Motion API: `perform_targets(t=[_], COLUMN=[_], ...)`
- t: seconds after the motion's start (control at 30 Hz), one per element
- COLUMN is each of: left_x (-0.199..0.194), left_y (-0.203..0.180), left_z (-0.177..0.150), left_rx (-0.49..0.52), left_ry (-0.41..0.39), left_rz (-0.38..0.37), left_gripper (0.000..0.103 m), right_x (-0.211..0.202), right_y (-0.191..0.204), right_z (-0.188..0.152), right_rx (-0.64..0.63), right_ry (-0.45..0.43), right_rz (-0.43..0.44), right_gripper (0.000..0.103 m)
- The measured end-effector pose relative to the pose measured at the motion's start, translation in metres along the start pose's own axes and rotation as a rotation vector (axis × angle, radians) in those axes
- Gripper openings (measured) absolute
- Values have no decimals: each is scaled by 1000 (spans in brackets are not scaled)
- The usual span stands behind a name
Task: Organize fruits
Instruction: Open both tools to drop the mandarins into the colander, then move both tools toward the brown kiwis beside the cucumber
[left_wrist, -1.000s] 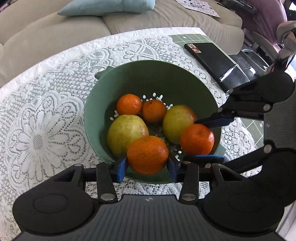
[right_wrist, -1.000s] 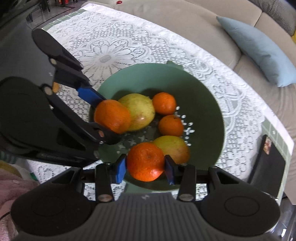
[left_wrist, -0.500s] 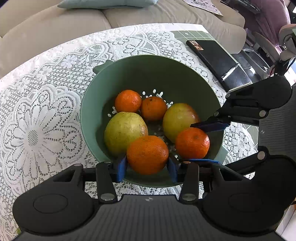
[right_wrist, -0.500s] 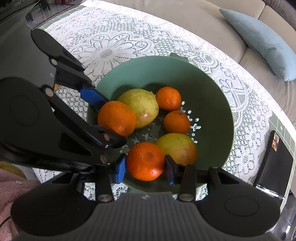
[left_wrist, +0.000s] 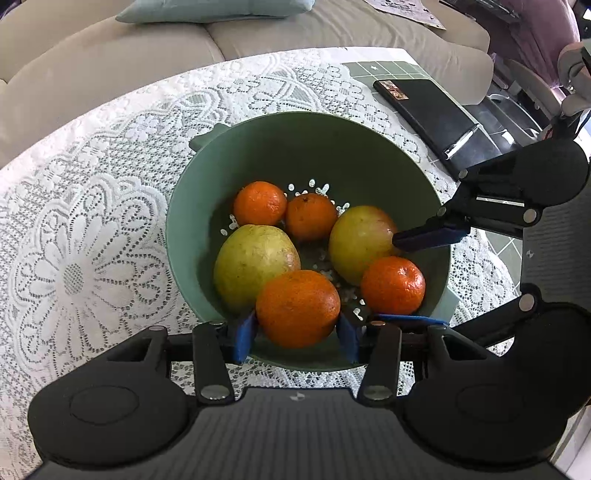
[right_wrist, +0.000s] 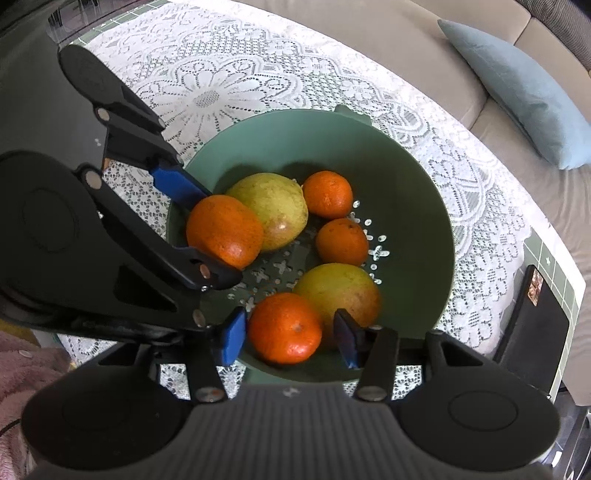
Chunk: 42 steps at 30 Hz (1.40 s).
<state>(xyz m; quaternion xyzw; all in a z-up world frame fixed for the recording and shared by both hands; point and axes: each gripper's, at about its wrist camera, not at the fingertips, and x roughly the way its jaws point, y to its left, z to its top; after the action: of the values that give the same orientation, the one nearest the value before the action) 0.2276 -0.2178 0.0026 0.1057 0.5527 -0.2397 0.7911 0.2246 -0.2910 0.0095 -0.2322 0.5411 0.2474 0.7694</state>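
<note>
Both of your tools point steeply down into the green colander bowl (left_wrist: 369, 147), which sits on the lace tablecloth (left_wrist: 92, 240) covering the worktop. Your left tool (left_wrist: 297, 332) has a large mandarin (left_wrist: 297, 308) between its blue pads, and its jaws are opening; in the left wrist view a thin gap shows on each side of the fruit, so the pads are no longer pressing it. The mandarin lies low in the bowl against the near wall, touching a yellow-green pear (left_wrist: 255, 266). Your right tool (right_wrist: 288, 336) is likewise opening around a second mandarin (right_wrist: 284, 326): clear gaps show between the fruit and both blue pads (right_wrist: 232, 334), and the fruit rests on the perforated bottom, touching another pear (right_wrist: 338, 291) behind it. From the left wrist view that same mandarin (left_wrist: 393, 284) sits between the right tool's blue fingers (left_wrist: 430, 236), at the right side of the bowl. Two smaller mandarins lie side by side toward the far part of the bowl, one (left_wrist: 260, 203) just beside the other (left_wrist: 310, 216). So six fruits are in the bowl: four mandarins and two pears. Beyond the bowl, a black notebook with a clip (left_wrist: 436, 122) lies near the worktop's edge, and a beige sofa (left_wrist: 92, 74) with a pale blue cushion (right_wrist: 517, 88) stands behind.
</note>
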Motion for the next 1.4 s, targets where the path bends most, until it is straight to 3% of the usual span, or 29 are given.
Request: perform_targets(t=[0.17,0.33,0.73,1.13,1.4], left_x=[-3,-11,-33,-64,-84], left_y=[2,6,12,39,84], left_z=[0,-1,-9,-36,-70], left_rx=[-15,-34,-63,-87,-193], left_ry=[-6,-31,-86,-151,-204], left_rz=[-15,-34,-38,43,79], left_gripper=[58,68,68,68,68], right_x=[-1,-5,-22,-47,-52], right_y=[2,3,17,45,81], right_z=[1,3,11,25,35], right_rx=[-16,-25,-58,-23,4], right_ry=[4,-1,-32,-168,-267], right_rz=[-27,-43,-82,-106,-47], right_gripper=[56,62,70,77,77])
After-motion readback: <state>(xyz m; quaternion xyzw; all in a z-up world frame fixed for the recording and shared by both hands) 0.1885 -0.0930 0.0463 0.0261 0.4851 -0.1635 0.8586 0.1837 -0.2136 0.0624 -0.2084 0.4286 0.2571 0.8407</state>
